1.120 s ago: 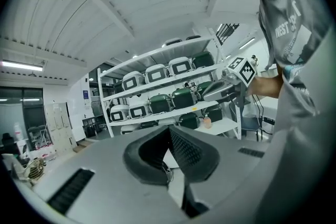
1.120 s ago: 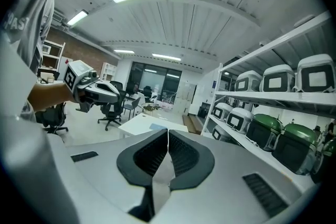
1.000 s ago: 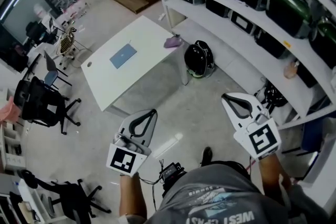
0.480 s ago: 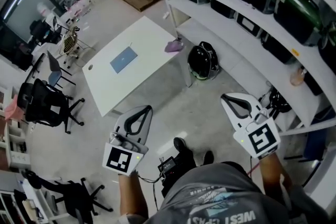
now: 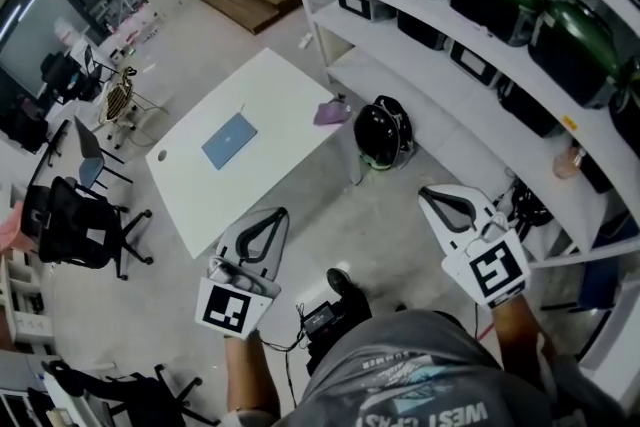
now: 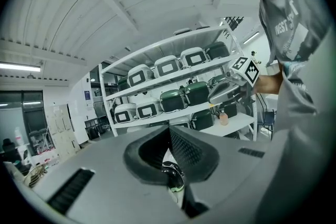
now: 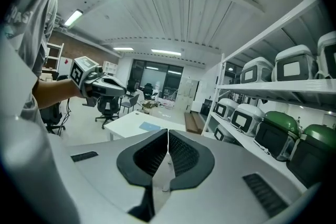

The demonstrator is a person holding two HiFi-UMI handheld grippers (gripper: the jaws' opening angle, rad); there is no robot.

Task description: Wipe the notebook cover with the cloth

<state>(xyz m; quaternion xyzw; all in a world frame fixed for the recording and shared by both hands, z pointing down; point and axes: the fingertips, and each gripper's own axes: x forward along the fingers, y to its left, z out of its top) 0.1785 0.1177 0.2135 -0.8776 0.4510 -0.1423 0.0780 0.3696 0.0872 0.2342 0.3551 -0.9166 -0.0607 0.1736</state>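
Low in the frame, the left gripper and right gripper both have their fingers pressed together, nothing pinched. Further up, left of centre, the white desk has the blue notebook lying flat, and the purple cloth sits at its right corner, well apart.

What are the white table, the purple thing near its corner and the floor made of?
White table: smooth, matte white top, probably laminate or painted board. Purple thing: soft cloth, judging by its crumpled, limp heap. Floor: likely sealed concrete, grey and mottled with a faint sheen.
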